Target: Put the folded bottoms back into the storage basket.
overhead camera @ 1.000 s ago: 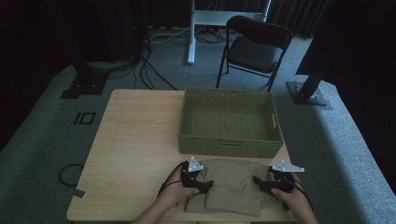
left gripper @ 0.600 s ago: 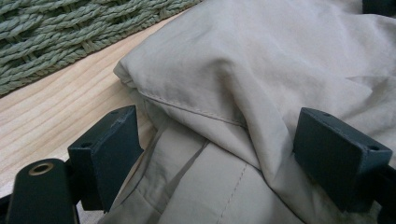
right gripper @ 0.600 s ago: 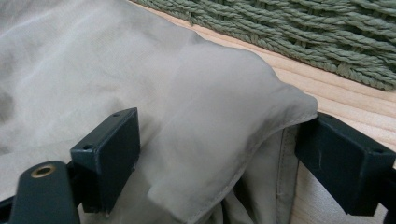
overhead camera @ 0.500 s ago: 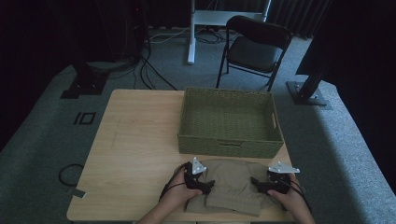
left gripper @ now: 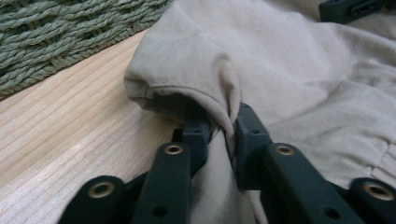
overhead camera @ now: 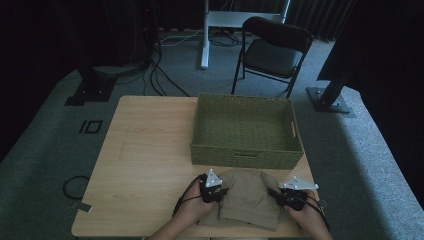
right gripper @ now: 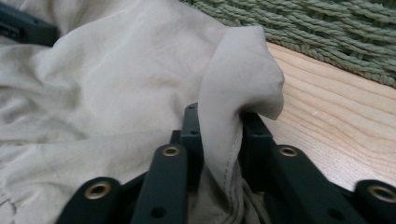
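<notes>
A beige folded garment (overhead camera: 248,197) lies on the wooden table (overhead camera: 145,155) near its front edge, just in front of a green woven basket (overhead camera: 246,131). My left gripper (overhead camera: 216,192) holds the garment's left edge; in the left gripper view its jaws pinch a fold of the beige cloth (left gripper: 224,119). My right gripper (overhead camera: 288,196) holds the right edge, and in the right gripper view a raised flap of the cloth (right gripper: 238,88) stands between its closed jaws. The person's hands come in from the bottom of the high view.
The basket's woven wall (left gripper: 60,37) lies close behind the cloth. A black folding chair (overhead camera: 274,52) and a white desk leg (overhead camera: 205,35) stand on the carpet beyond the table. Cables (overhead camera: 75,187) lie on the floor at left.
Both grippers have drawn a little inward and forward along the garment's edges, and the cloth between them has bunched slightly toward the basket.
</notes>
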`<state>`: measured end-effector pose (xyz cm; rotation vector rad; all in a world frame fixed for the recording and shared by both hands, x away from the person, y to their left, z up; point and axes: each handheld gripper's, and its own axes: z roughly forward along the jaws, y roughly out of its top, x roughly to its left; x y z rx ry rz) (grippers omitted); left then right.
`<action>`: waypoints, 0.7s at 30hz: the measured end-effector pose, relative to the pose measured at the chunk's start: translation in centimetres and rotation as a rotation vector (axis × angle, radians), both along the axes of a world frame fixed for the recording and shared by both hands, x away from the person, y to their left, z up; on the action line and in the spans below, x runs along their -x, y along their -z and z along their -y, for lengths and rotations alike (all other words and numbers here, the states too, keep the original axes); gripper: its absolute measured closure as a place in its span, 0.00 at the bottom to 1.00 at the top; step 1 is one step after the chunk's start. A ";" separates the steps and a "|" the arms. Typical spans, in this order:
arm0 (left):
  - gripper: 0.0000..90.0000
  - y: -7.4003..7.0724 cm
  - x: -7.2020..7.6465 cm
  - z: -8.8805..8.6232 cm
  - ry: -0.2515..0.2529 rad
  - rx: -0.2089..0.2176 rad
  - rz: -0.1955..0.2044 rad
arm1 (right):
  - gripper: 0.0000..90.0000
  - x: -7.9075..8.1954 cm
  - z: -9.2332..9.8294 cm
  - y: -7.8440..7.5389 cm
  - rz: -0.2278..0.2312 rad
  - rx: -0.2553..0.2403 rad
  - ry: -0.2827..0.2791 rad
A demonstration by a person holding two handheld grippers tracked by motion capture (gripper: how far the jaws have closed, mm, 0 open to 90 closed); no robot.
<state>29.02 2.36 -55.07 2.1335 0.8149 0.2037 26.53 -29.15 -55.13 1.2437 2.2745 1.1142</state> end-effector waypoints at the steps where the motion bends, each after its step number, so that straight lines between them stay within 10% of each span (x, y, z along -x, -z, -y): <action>1: 0.91 -0.1 0.0 -0.1 -0.001 0.004 -0.005 | 0.88 0.0 -0.1 -0.2 -0.001 0.012 -0.005; 21: 0.92 -5.5 0.7 -1.5 0.017 0.073 0.053 | 0.89 0.5 -0.2 -4.8 0.035 -0.126 -0.016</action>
